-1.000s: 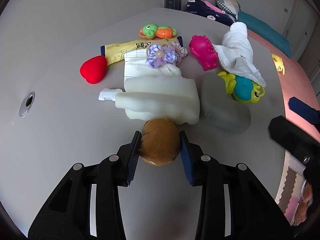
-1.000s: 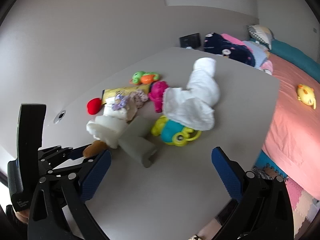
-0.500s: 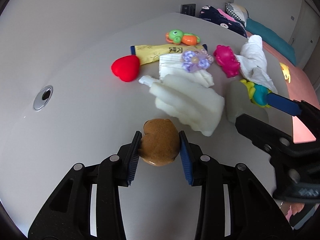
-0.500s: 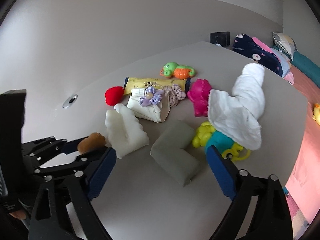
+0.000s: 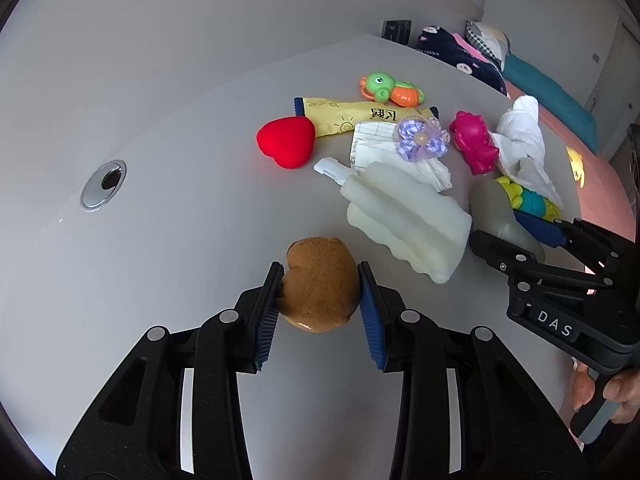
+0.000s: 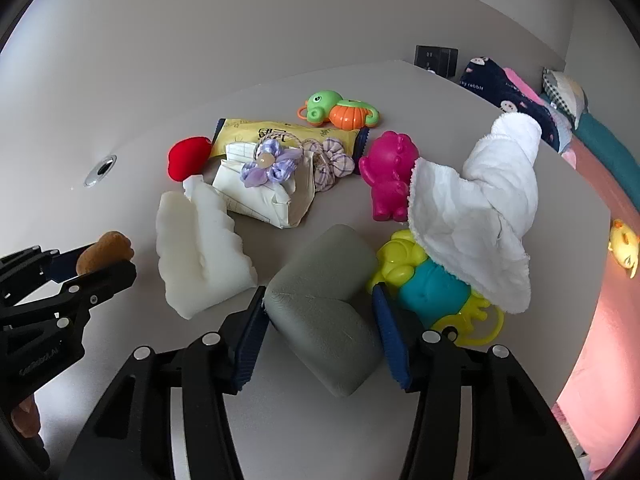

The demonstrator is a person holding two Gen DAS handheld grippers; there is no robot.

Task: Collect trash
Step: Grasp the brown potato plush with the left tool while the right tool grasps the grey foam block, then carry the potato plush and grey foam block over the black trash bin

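My left gripper (image 5: 320,300) is shut on a brown sponge-like lump (image 5: 320,284), held above the grey table; it also shows in the right wrist view (image 6: 105,252). My right gripper (image 6: 320,320) is open, its jaws on either side of a grey L-shaped foam corner piece (image 6: 324,300) lying on the table; I cannot tell if the pads touch it. A white foam block (image 6: 200,256) lies just left of it. A folded paper wrapper (image 6: 264,196) and a yellow snack packet (image 6: 280,132) lie behind.
Toys lie around: a red heart (image 5: 286,142), a pink figure (image 6: 386,178), a green-orange turtle (image 6: 340,110), a yellow-teal rattle (image 6: 432,284) under a white cloth (image 6: 476,200), and a purple flower hair tie (image 6: 270,164). A metal grommet hole (image 5: 104,184) sits at the left. A bed lies beyond the table's right edge.
My right gripper moved in and down, narrowing around the grey foam piece. My left gripper, still holding the brown lump, drew back left from the white foam block.
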